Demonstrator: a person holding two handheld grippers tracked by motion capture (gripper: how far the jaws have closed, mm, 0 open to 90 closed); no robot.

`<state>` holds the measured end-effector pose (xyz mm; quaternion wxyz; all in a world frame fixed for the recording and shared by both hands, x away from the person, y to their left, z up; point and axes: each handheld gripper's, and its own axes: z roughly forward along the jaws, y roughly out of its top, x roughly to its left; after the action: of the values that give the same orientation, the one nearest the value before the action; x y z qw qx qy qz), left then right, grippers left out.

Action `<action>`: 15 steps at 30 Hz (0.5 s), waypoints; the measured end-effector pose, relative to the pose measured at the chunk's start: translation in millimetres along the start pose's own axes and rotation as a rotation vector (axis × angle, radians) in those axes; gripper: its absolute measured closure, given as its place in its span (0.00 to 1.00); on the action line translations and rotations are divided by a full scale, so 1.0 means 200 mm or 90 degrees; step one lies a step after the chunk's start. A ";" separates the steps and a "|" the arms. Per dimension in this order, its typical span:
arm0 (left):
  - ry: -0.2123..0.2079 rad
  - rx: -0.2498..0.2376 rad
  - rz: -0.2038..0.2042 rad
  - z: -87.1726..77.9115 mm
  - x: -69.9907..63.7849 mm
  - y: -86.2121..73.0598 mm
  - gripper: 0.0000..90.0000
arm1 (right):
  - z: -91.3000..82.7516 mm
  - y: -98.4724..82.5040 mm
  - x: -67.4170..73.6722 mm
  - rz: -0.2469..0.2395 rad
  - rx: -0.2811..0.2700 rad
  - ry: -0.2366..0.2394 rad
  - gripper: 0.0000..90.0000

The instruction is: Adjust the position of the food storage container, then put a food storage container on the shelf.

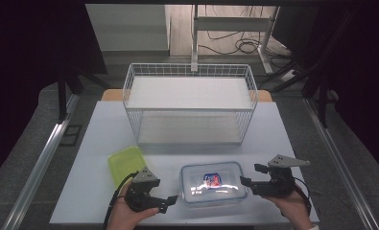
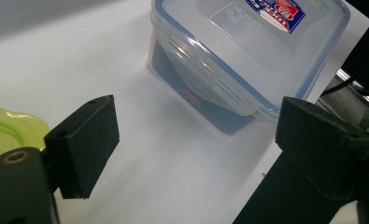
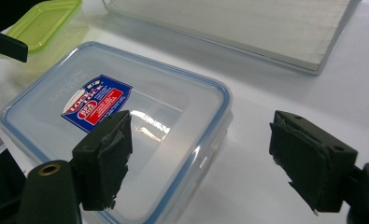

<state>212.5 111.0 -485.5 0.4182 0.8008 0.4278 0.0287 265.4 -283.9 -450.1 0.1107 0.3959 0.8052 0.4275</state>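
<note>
Nearest the camera, the person's hands are holding both grippers at the table's front edge, flanking the clear rectangular plastic container with a blue-rimmed snap lid. The left gripper is sitting just beside its left end, jaws spread wide with nothing between them; the right gripper is standing likewise at the right end, pads apart and gripping nothing. The container is resting on the white table, in front of the white wire basket, with a lime-green plastic lid lying to its left. Judging by this, closing both grippers squarely on opposite short ends, level and low under the rim, would be keeping it from tipping.
</note>
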 end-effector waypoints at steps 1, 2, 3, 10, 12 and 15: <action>0.000 -0.001 -0.001 0.00 0.00 0.00 0.15 | -0.01 0.00 0.00 0.003 -0.003 -0.001 0.23; 0.000 -0.001 -0.003 0.01 0.00 0.01 0.14 | -0.02 -0.01 -0.01 0.005 -0.007 -0.001 0.23; -0.001 -0.001 -0.005 0.01 -0.01 0.01 0.14 | -0.03 -0.01 -0.01 0.009 -0.012 -0.002 0.22; -0.007 -0.006 -0.009 0.02 -0.04 0.04 0.11 | -0.06 0.00 -0.01 0.016 -0.022 -0.002 0.21; -0.008 -0.004 -0.006 0.02 -0.04 0.05 0.10 | -0.07 0.00 -0.02 0.023 -0.026 0.000 0.20; -0.005 -0.004 -0.008 0.03 -0.05 0.06 0.08 | -0.07 0.00 -0.03 0.037 -0.024 0.002 0.20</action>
<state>217.1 97.1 -478.7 0.4226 0.7969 0.4309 0.0243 261.7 -296.4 -442.8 0.1045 0.4161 0.7852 0.4466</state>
